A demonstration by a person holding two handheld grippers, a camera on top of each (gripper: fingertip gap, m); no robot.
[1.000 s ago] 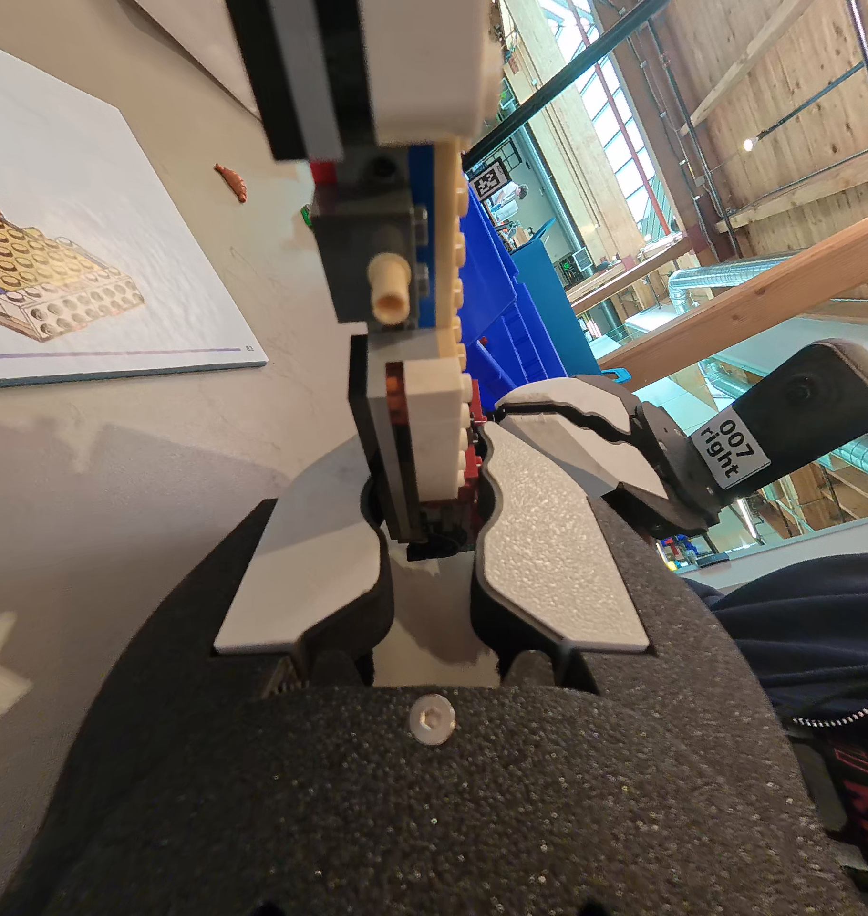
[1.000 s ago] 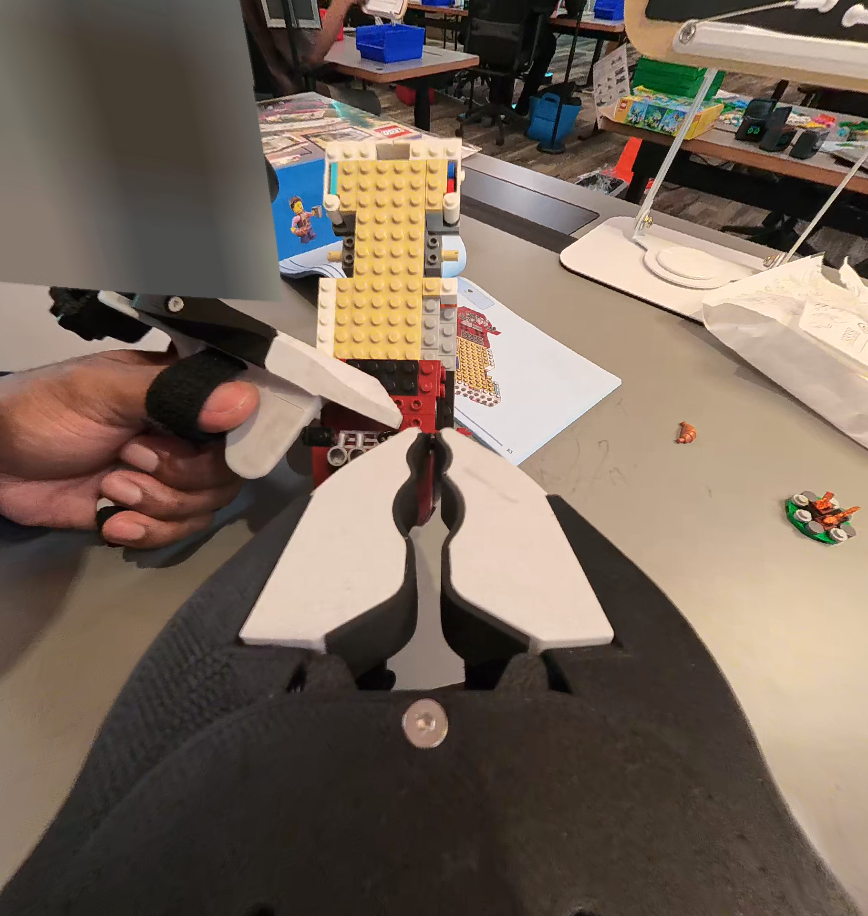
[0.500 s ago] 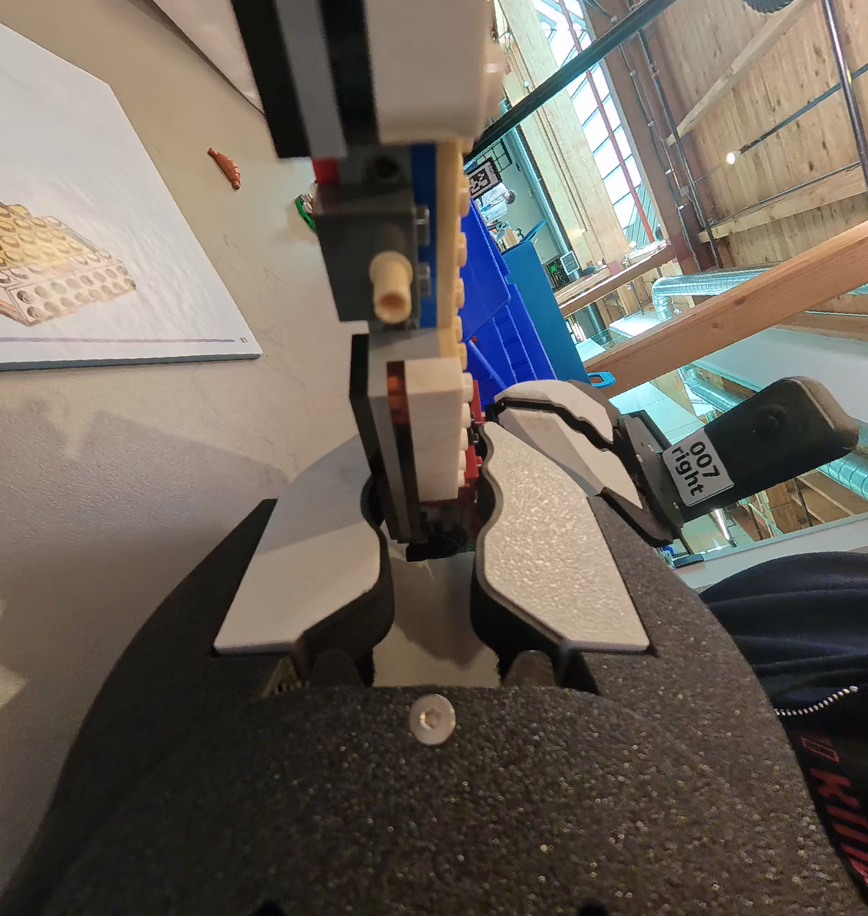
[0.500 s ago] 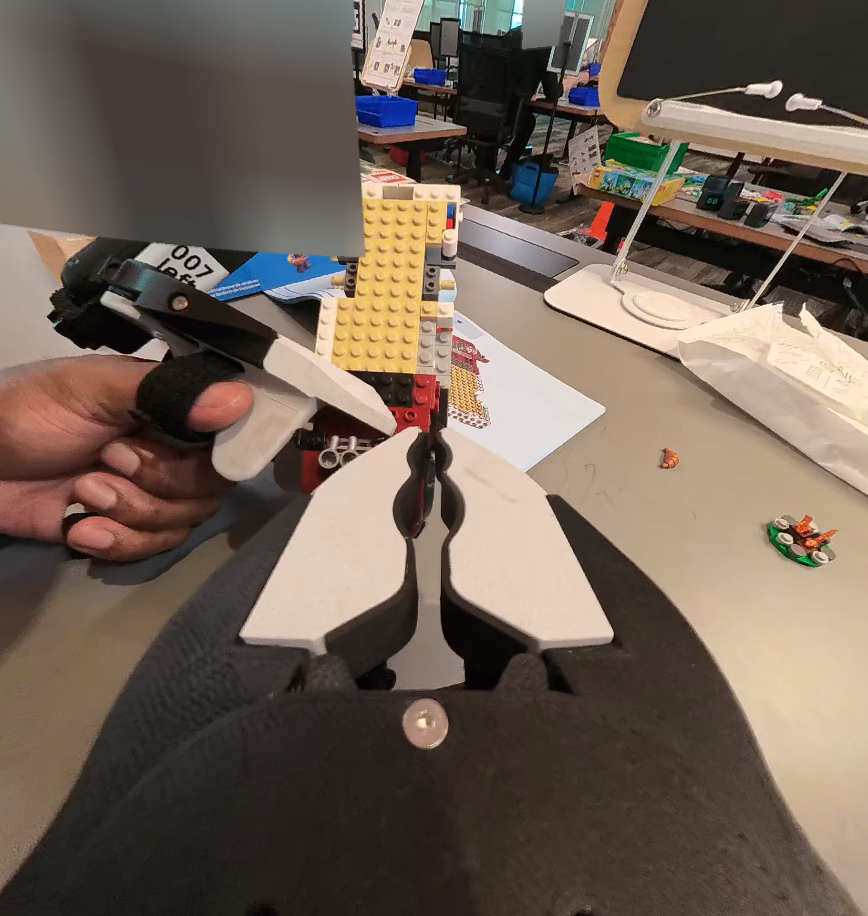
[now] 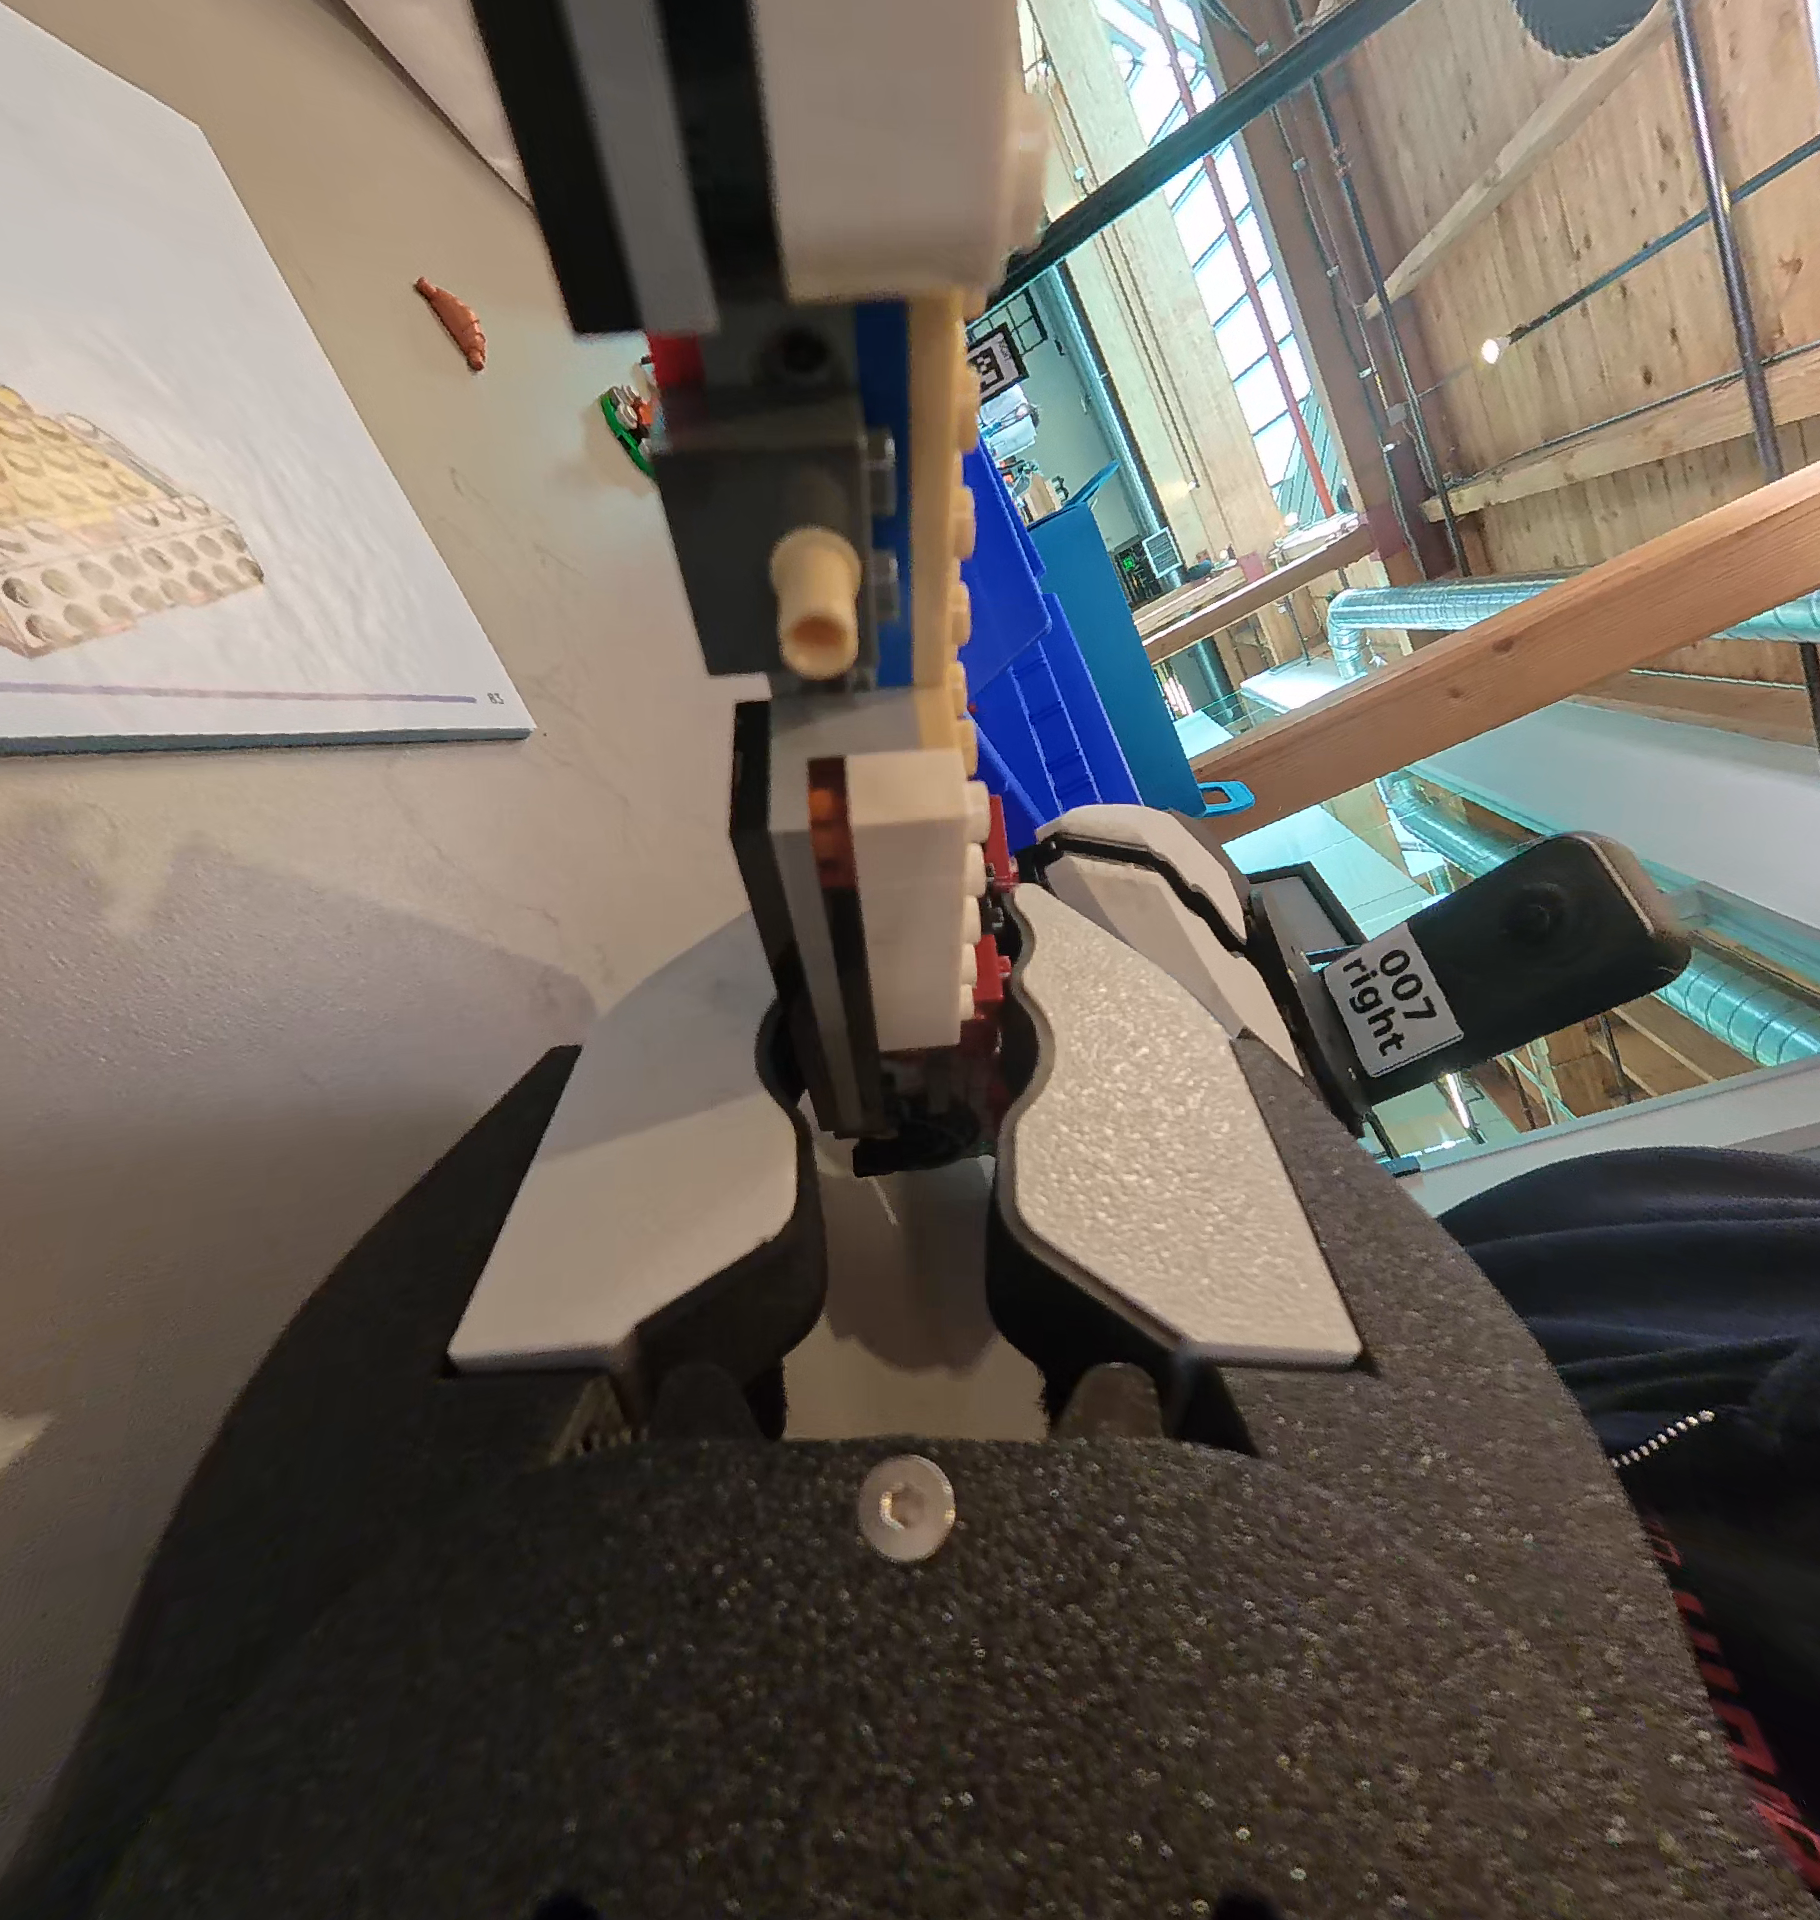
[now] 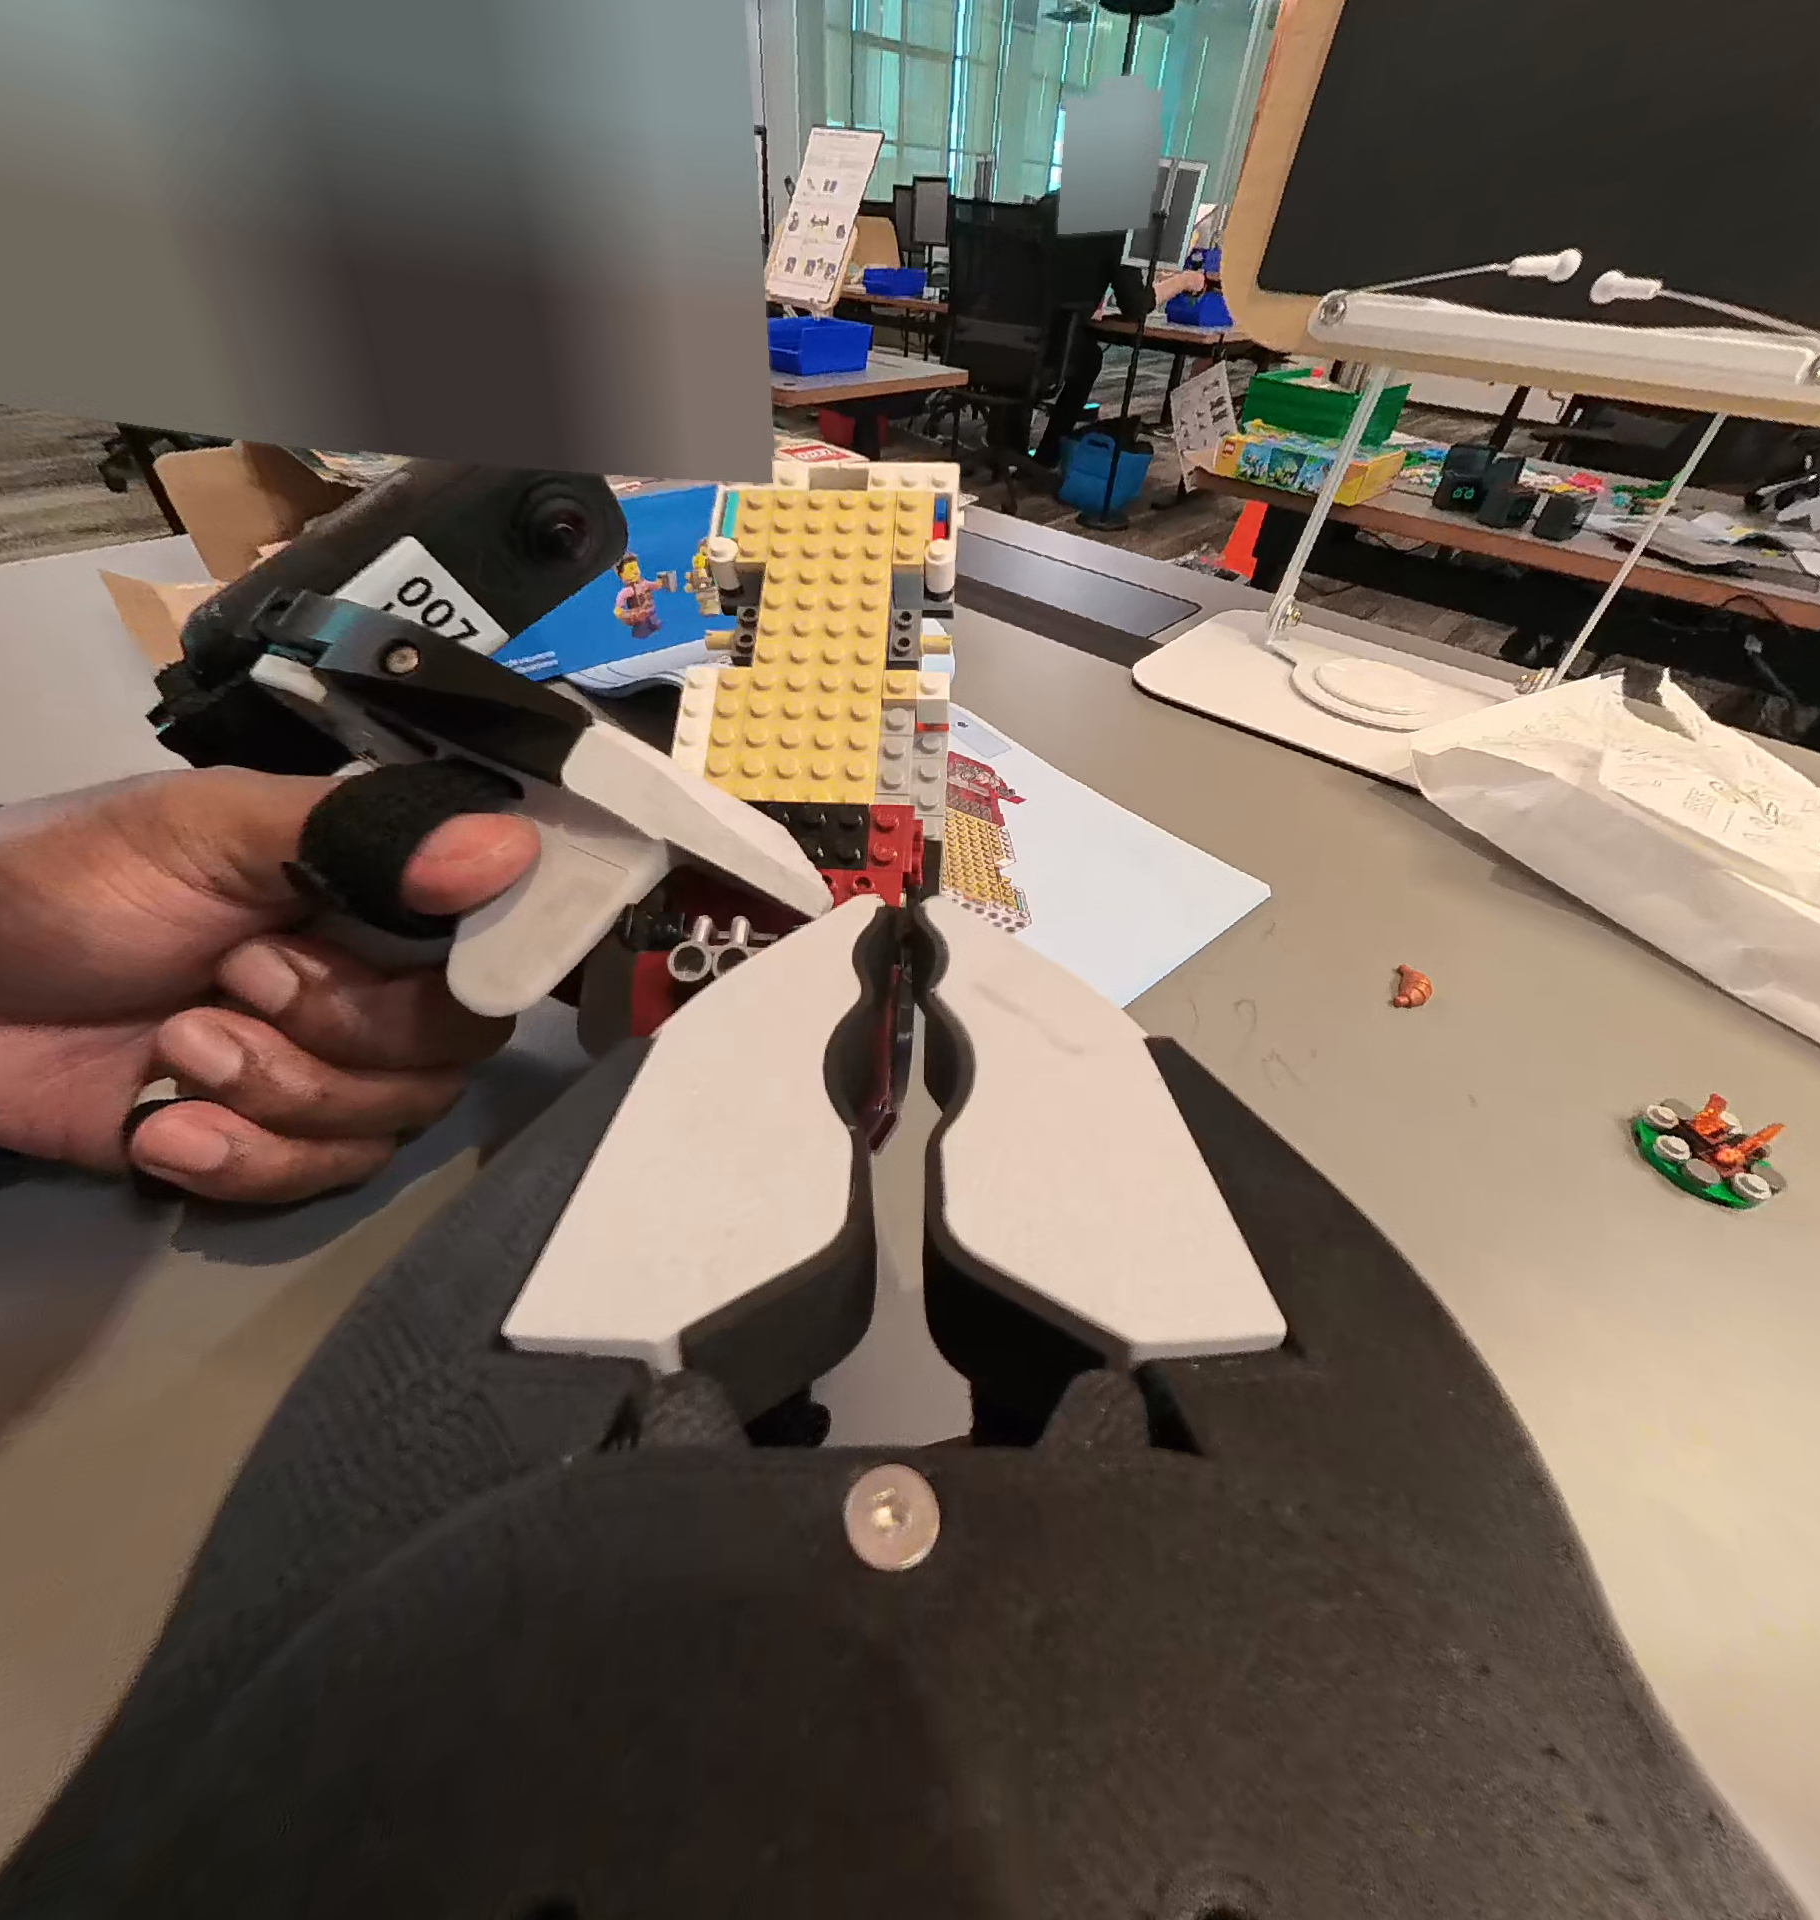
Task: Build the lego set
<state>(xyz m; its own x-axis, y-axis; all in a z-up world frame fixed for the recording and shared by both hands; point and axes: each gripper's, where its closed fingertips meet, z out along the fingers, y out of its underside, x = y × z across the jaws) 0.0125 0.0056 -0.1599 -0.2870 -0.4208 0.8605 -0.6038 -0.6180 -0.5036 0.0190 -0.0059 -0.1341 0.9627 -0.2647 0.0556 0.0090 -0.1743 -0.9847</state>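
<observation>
I see my left gripper [image 5: 901,1023] clamped on the lower end of the brick model [image 6: 828,665], its 2 pads pressing the stacked black, grey and white sides. My right gripper [image 6: 898,925] is closed on a thin dark red piece [image 6: 890,1049] at the bottom edge of the same model. The model is held upright above the grey table [image 6: 1405,1299]. Behind it lies the instruction booklet [image 6: 1103,883]. To the right, a small brown piece [image 6: 1413,985] and a green round piece [image 6: 1706,1148] lie well apart.
</observation>
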